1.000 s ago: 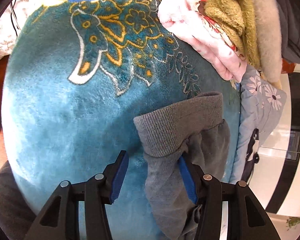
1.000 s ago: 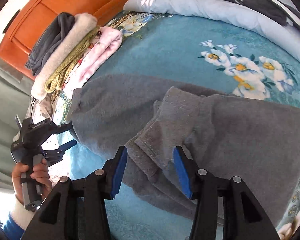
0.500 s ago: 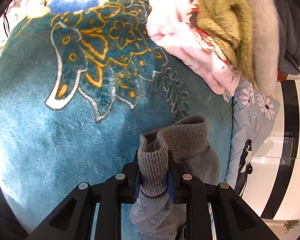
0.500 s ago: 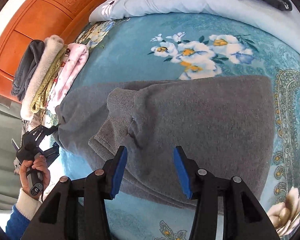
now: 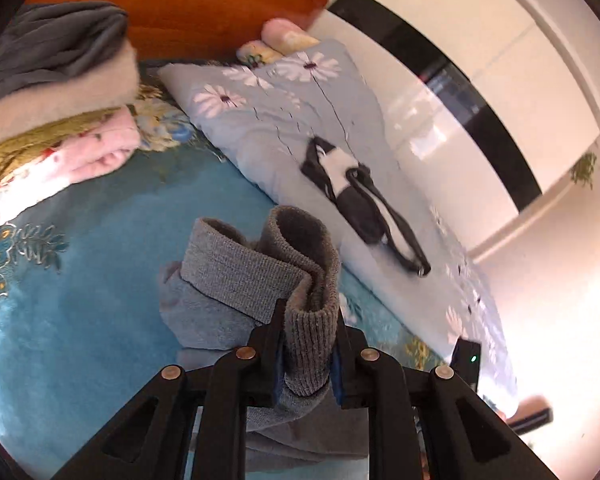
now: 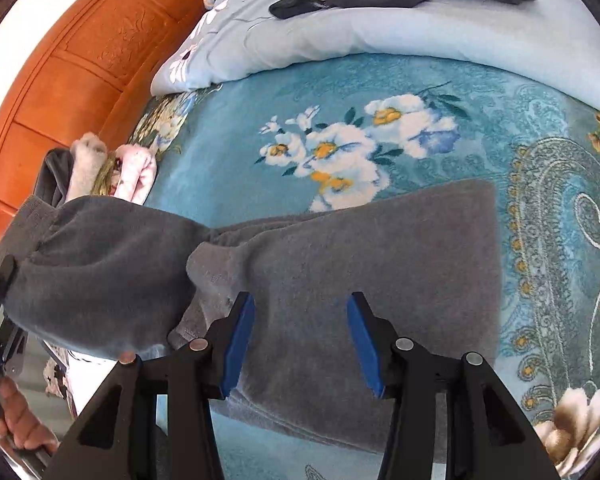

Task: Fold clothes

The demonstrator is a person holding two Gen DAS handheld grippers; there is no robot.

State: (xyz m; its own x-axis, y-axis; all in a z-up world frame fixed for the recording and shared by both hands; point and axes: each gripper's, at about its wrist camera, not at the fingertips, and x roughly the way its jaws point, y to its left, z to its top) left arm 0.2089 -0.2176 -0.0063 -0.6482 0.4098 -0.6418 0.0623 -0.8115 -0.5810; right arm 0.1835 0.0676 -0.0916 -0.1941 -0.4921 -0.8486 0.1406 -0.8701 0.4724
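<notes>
A grey sweater (image 6: 380, 272) lies spread on a teal floral blanket (image 6: 340, 92). Its ribbed cuff (image 5: 300, 280) is pinched between my left gripper (image 5: 306, 344), which is shut on it and holds it above the blanket. In the right wrist view the same sleeve (image 6: 100, 264) is lifted at the left, with the left gripper's black body (image 6: 0, 292) and a hand (image 6: 16, 420) at the frame edge. My right gripper (image 6: 302, 340) hovers open just over the sweater's body, nothing between its blue pads (image 6: 238, 344).
A stack of folded clothes (image 5: 56, 120) sits near the orange headboard (image 5: 204, 4). A pale blue flowered quilt (image 5: 300, 128) with a black-and-white bag (image 5: 356, 200) on it lies along the bed's far side. White glossy floor (image 5: 440, 128) is beyond.
My left gripper closed on the grey cuff, then lifted and swung it toward the sweater's body. The right gripper moved further over the sweater and stayed open.
</notes>
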